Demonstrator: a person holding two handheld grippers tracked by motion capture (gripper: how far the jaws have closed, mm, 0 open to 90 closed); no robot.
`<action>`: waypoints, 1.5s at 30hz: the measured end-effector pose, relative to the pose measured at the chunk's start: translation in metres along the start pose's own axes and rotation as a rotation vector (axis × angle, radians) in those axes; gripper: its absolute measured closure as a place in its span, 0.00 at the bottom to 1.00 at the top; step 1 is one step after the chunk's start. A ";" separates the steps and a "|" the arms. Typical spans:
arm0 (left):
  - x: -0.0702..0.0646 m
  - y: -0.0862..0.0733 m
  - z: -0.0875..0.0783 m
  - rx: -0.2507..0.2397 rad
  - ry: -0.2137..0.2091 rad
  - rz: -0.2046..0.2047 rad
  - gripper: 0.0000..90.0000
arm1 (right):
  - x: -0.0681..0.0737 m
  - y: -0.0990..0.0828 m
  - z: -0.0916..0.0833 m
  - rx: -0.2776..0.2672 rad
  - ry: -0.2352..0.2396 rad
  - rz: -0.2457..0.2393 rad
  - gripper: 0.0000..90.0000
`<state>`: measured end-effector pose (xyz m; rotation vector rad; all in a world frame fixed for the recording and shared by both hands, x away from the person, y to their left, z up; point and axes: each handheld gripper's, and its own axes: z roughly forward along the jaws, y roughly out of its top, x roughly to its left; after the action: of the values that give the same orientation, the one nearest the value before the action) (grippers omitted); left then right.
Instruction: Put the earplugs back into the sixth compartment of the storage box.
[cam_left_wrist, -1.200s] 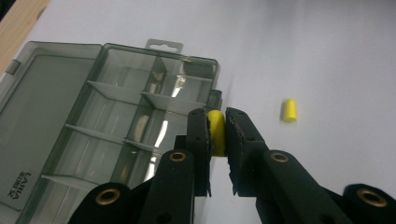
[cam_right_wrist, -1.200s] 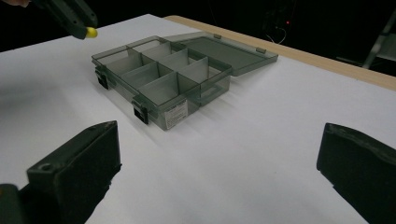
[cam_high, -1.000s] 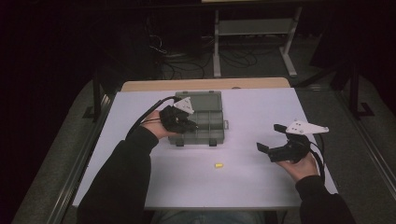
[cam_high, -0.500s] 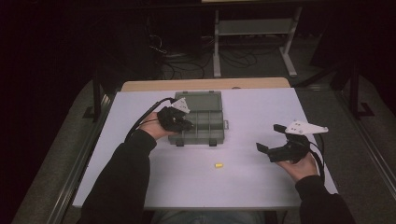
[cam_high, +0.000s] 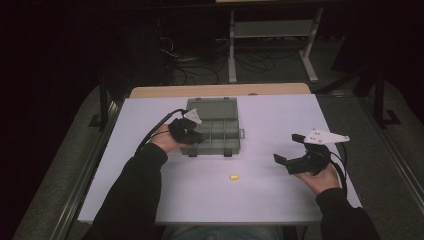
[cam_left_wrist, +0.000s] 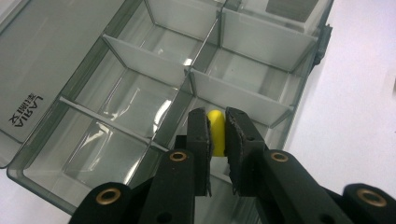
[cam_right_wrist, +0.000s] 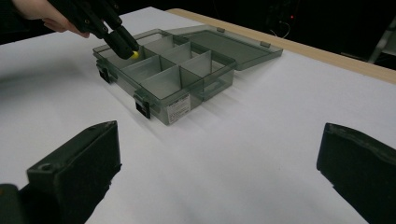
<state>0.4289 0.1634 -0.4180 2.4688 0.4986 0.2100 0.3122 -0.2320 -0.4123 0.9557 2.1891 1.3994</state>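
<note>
Yellow pellet (cam_left_wrist: 215, 130) pinched between the jaws of the left gripper (cam_left_wrist: 216, 133), held just above the near-corner compartment of the organiser box (cam_left_wrist: 140, 98), tip pointing down into it. Judged as a drop-off: the piece is lined up over the cell so it falls inside the dividers rather than on a wall. Jaws narrow, closed on the pellet (soft-looking, maybe an earplug, can't confirm).

Box is smoky grey translucent plastic, lid (cam_right_wrist: 233, 44) swung fully open and lying flat on the worktop (cam_high: 280, 200) behind it, which leaves every compartment reachable from above. Visible compartments look empty so far. Two dark latches on the front wall hang open.

Second yellow pellet (cam_high: 233, 177) lies loose on the white worktop, in front of the box and well apart from it, between the two hands. Probably the next one to sort.

Right gripper (cam_high: 290, 150) hovers off to the right, jaws spread wide, holding nothing, aimed toward the box; looks parked while the left one works.

Writing: lid carries moulded "LARIA" (reads upside down in the left gripper view, first letter uncertain) with small characters beside it, unreadable. White sticker (cam_right_wrist: 178, 108) on the box's front wall, print too small to read.
</note>
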 end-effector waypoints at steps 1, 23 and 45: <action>0.000 0.000 0.000 -0.002 -0.002 -0.002 0.86 | 0.000 0.000 0.000 0.002 0.002 0.002 0.00; -0.025 0.025 -0.032 -0.141 -0.129 -0.031 0.32 | 0.000 0.000 0.001 0.008 0.003 0.007 0.00; -0.077 0.055 -0.026 -0.141 -0.121 0.093 0.00 | 0.000 0.000 -0.001 0.003 0.002 0.007 0.00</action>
<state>0.3681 0.1058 -0.3674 2.3516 0.3068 0.1279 0.3120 -0.2322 -0.4118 0.9641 2.1920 1.4008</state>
